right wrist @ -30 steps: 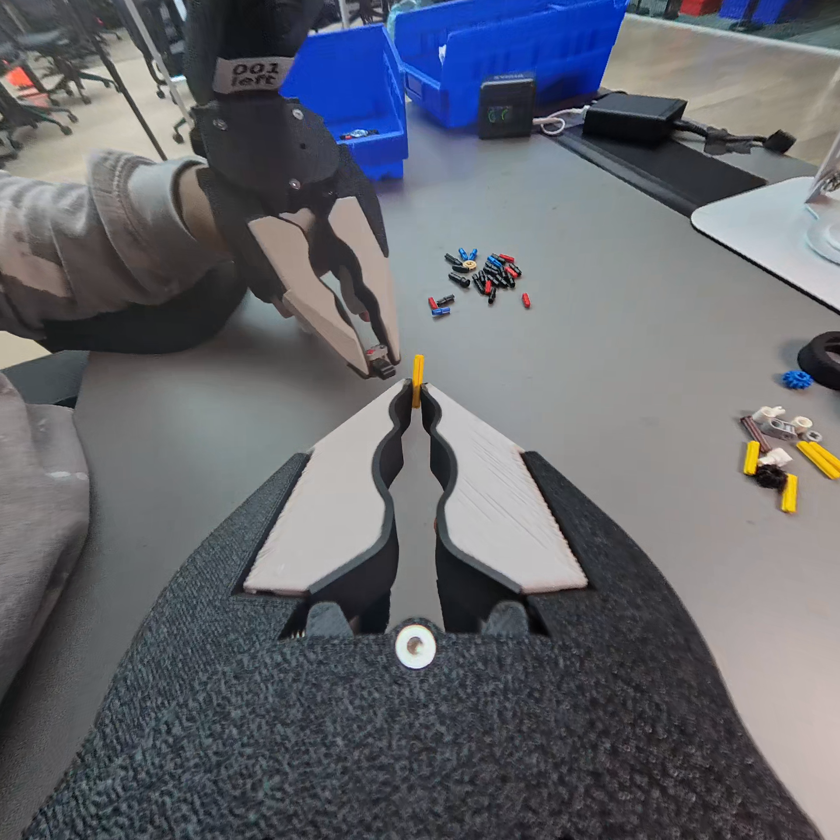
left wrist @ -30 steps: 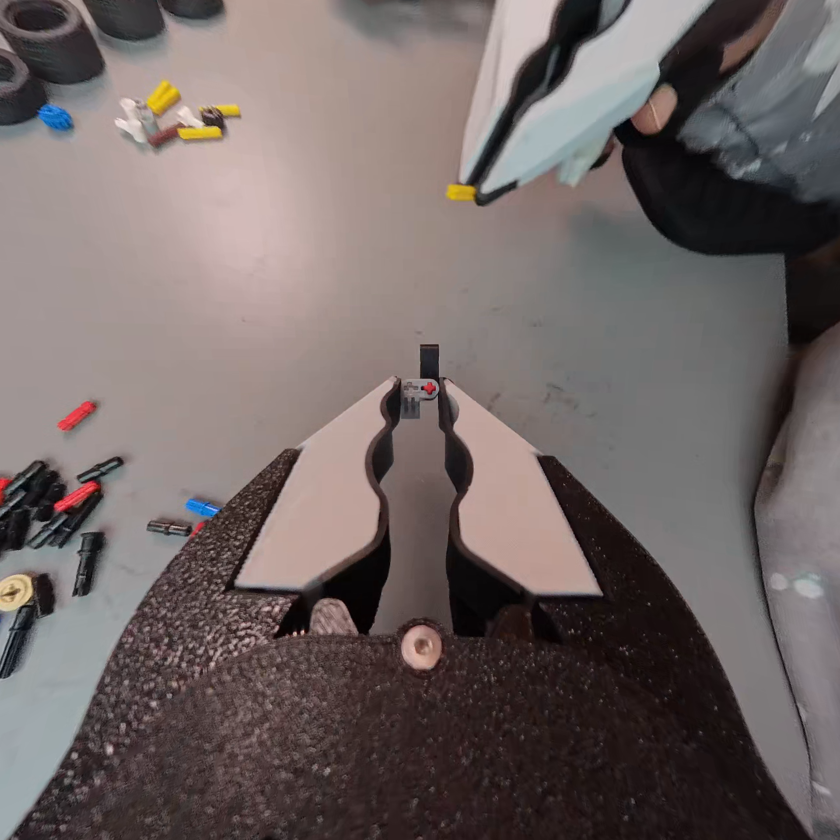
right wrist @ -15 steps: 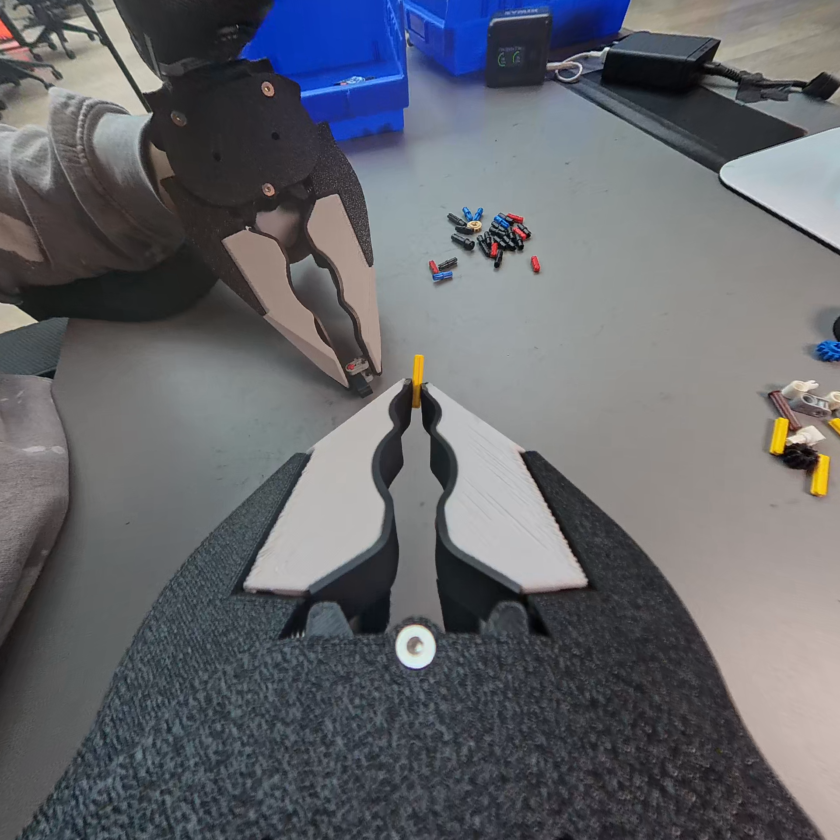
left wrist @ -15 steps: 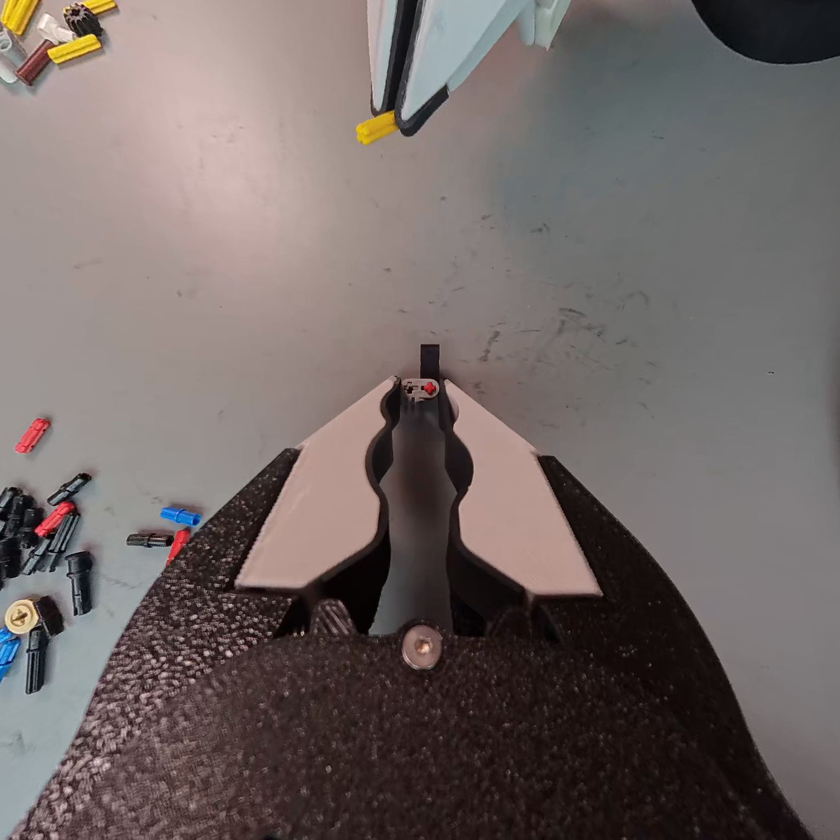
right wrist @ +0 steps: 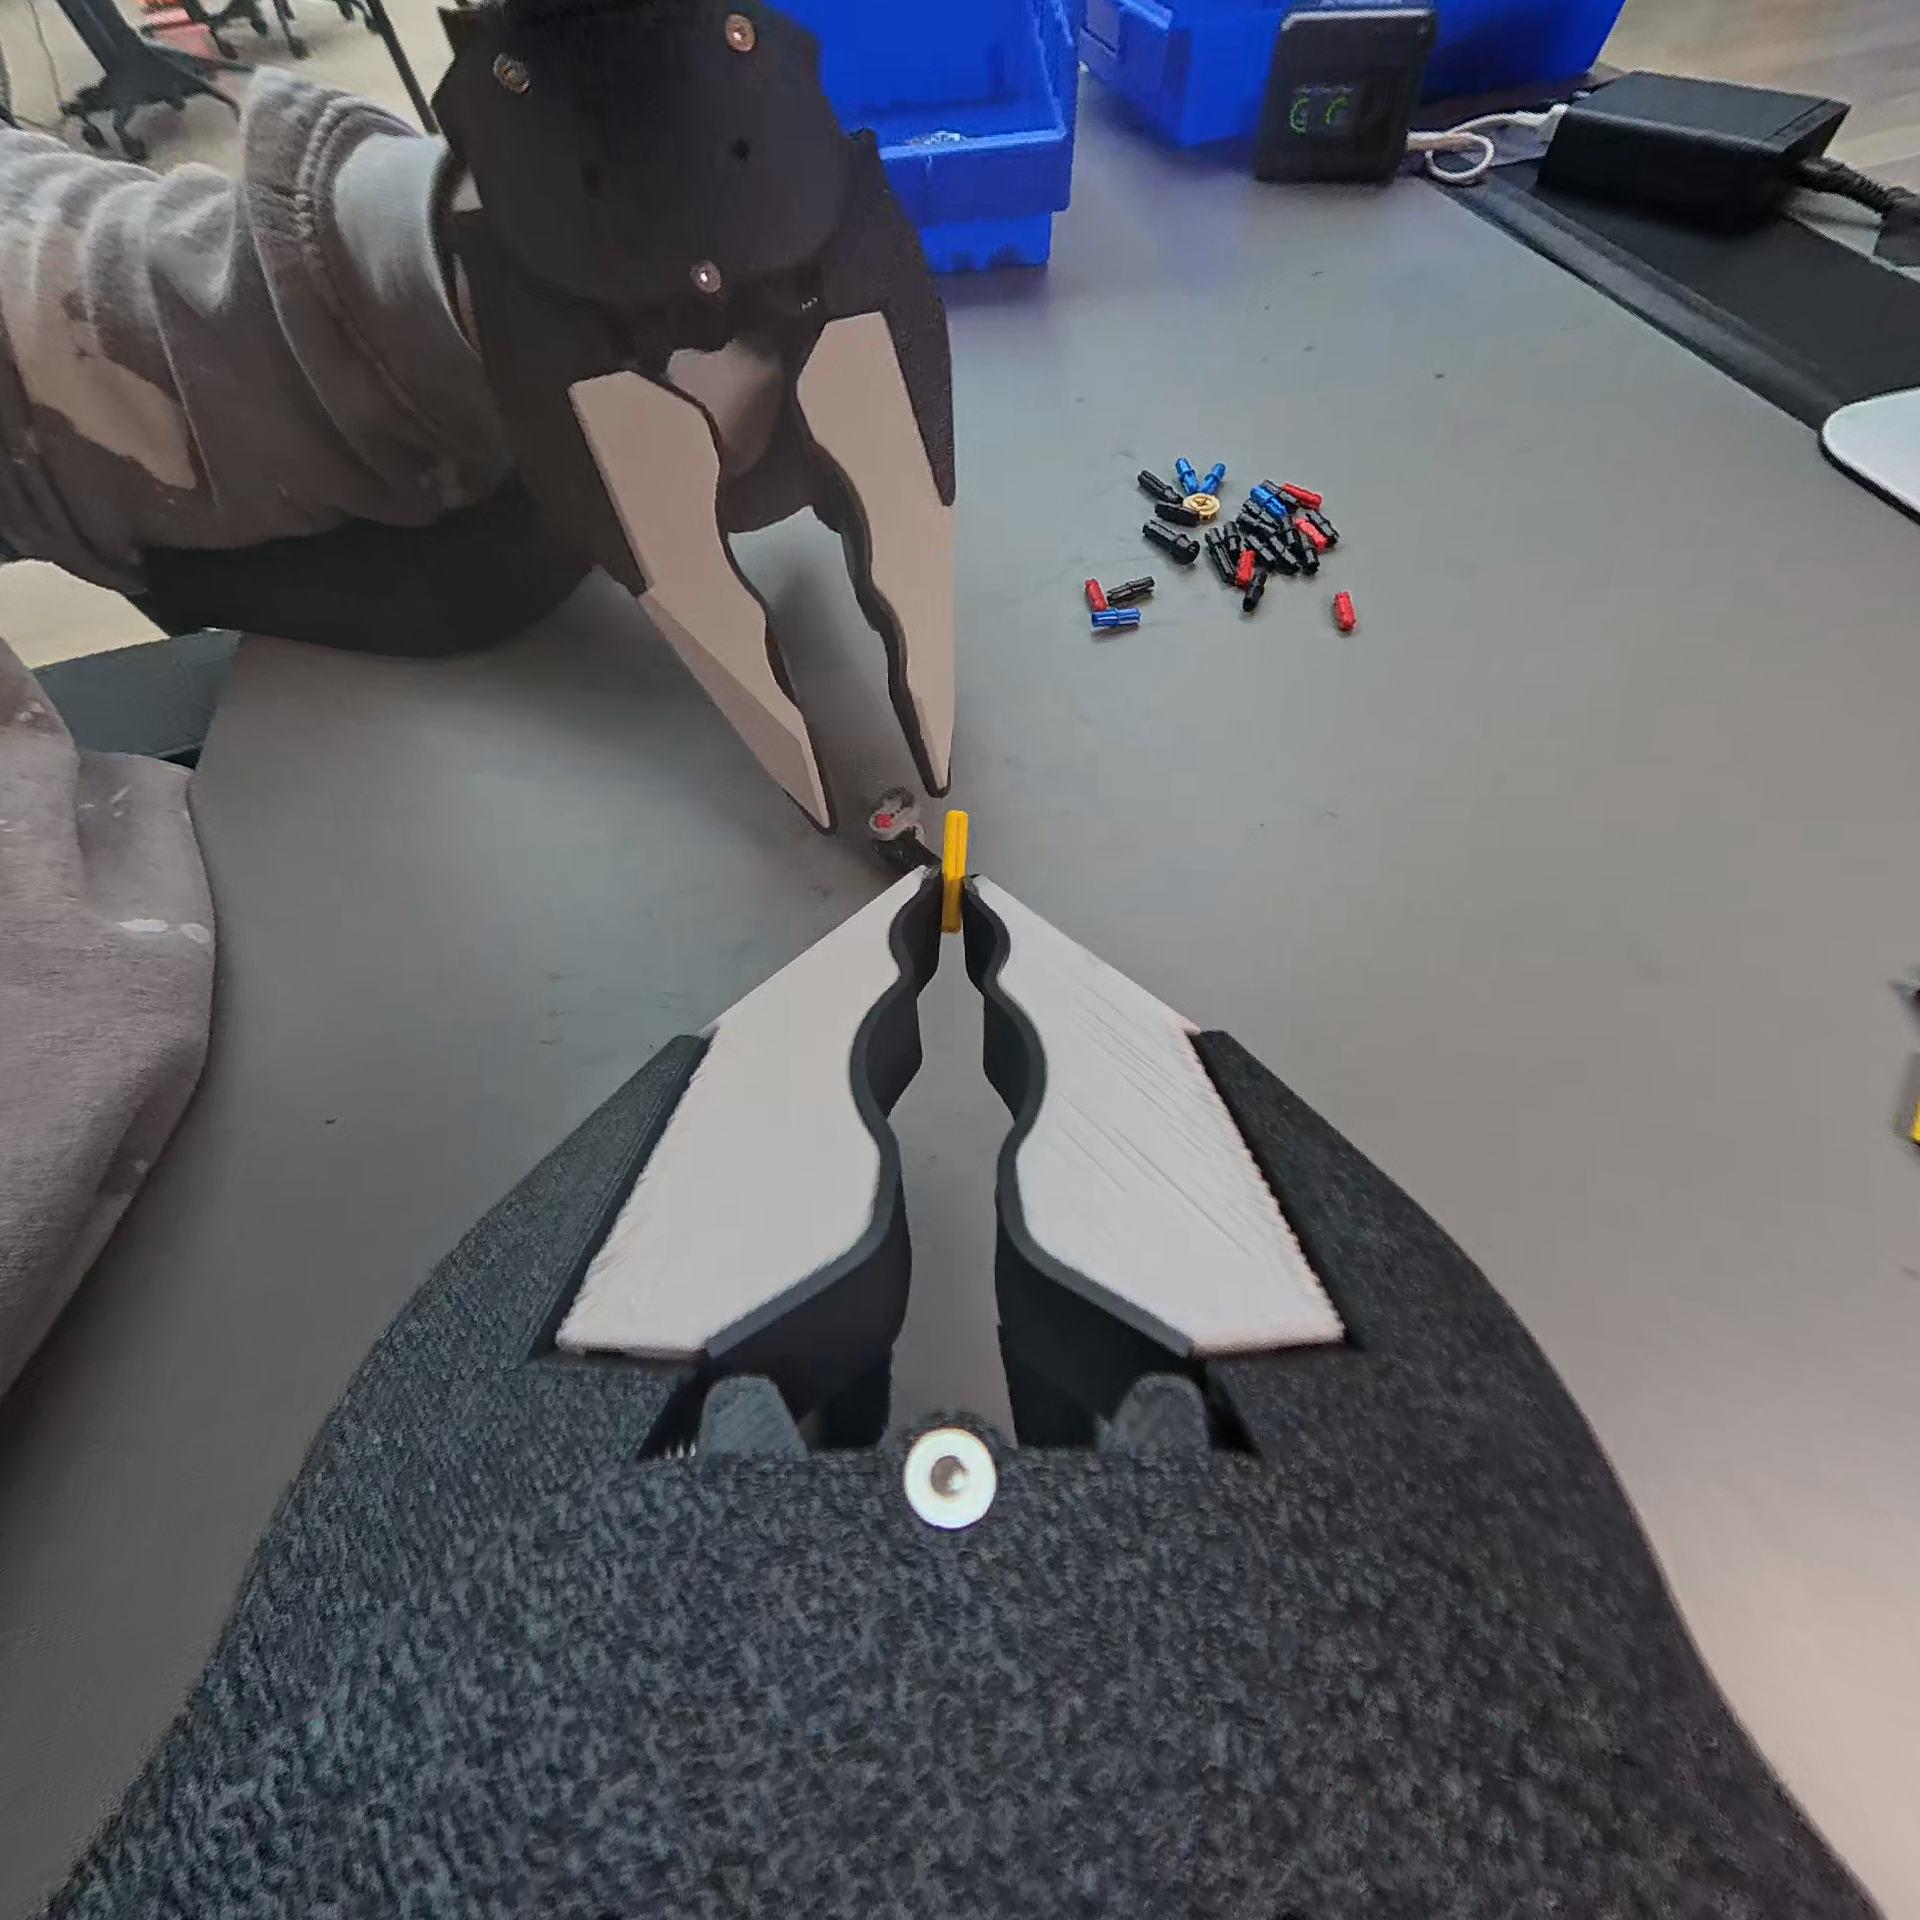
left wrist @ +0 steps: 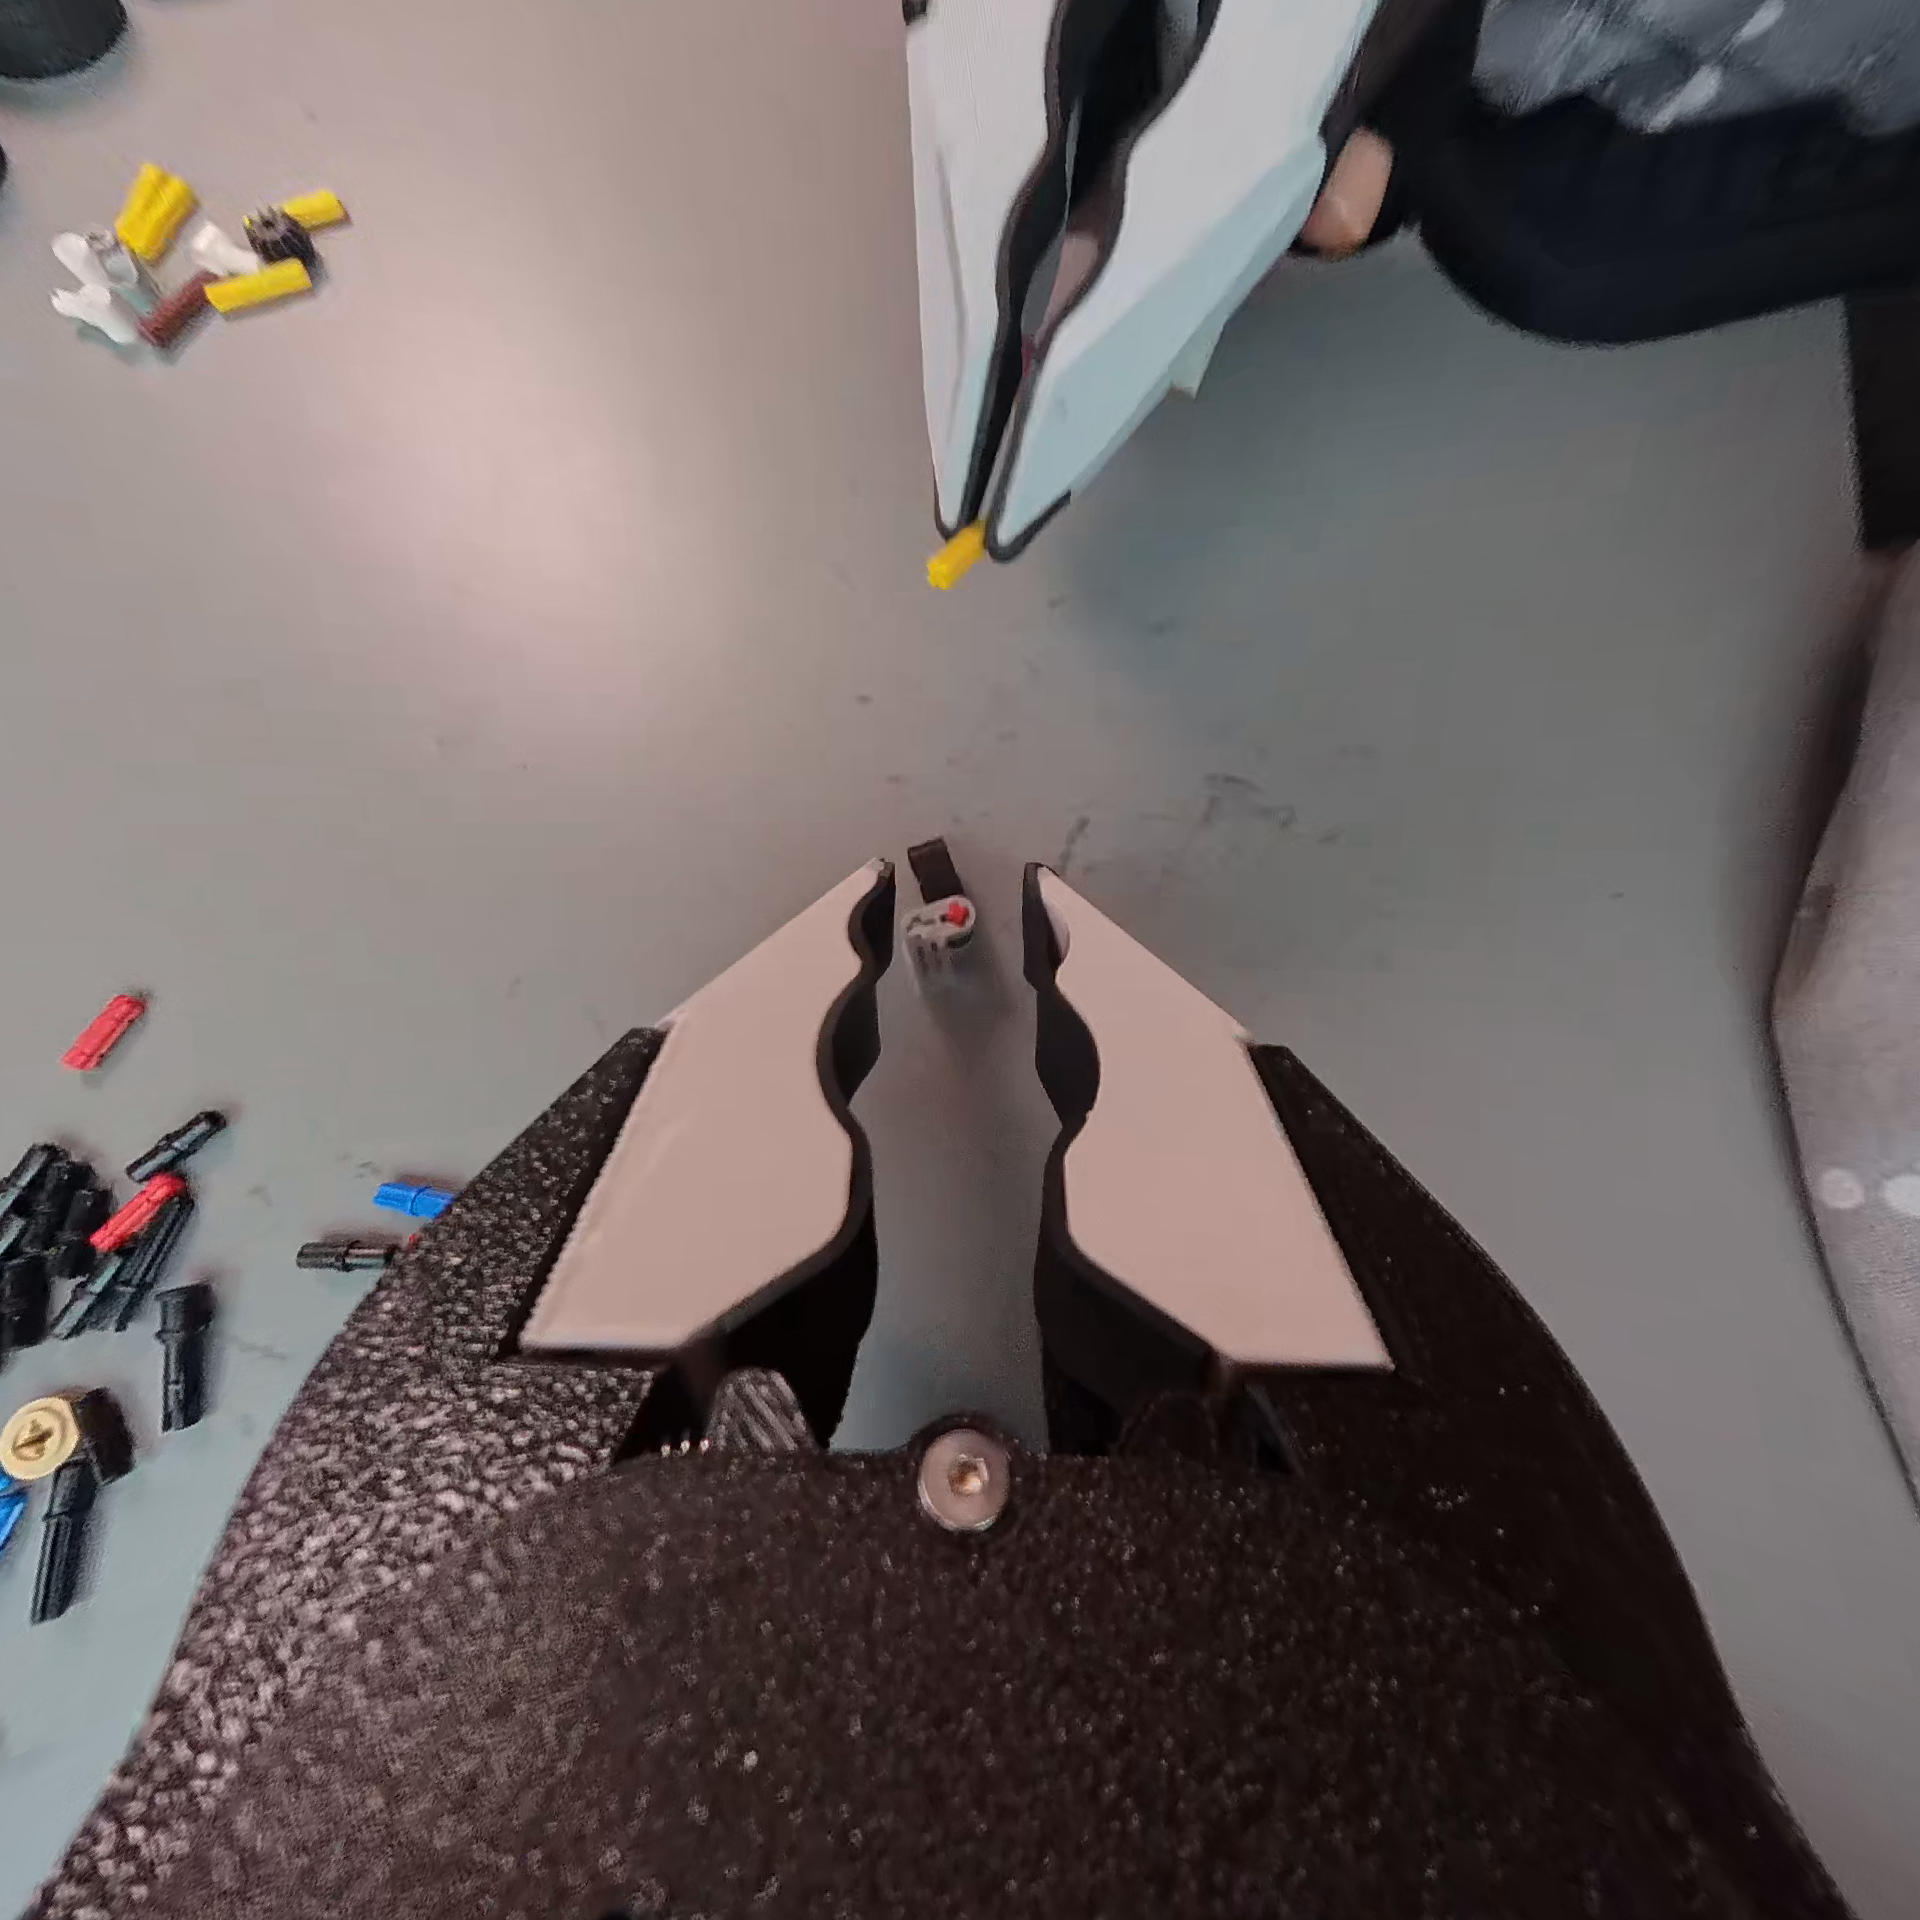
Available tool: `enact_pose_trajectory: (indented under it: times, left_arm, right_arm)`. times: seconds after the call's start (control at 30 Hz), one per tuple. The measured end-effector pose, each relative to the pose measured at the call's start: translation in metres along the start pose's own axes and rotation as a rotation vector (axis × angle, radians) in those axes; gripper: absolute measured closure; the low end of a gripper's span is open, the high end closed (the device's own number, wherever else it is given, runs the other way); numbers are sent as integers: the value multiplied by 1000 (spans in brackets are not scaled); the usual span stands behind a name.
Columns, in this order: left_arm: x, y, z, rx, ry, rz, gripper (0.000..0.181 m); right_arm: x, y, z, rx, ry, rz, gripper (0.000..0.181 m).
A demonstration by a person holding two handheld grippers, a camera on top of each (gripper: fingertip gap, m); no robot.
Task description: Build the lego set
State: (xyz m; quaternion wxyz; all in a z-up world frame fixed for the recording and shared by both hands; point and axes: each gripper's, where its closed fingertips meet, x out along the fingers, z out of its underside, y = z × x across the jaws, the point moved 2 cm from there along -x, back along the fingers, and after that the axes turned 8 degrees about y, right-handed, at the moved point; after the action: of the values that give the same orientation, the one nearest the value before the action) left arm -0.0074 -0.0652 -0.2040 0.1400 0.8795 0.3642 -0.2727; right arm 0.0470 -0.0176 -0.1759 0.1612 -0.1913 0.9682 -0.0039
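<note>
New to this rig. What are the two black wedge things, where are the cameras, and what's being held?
These are hand-held claws, one per hand, no robot arm. Each picture comes from a camera on one claw, looking along its fingers.

Left view: the left claw is open; a small grey piece with a red pin sits between its tips, apparently let go. Right view: the right claw is shut on a yellow axle piece, close to that grey piece.

On the grey table lie a pile of black, red and blue pins and a yellow-and-white cluster. Blue bins stand behind.
</note>
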Motion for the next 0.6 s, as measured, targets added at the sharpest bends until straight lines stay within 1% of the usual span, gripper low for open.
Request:
enact_pose_trajectory:
  times: [0.1,0.27,0.6]
  left_arm:
    - [-7,8,-24,-87,161,66,158]
    - [-12,19,-43,-105,267,129,168]
    - [-15,29,-47,-64,273,163,177]
  right_arm:
    - [2,-13,-8,-57,43,-54,179]
    - [8,-29,-10,-127,51,-101,179]
    - [7,-38,-19,-145,101,-128,179]
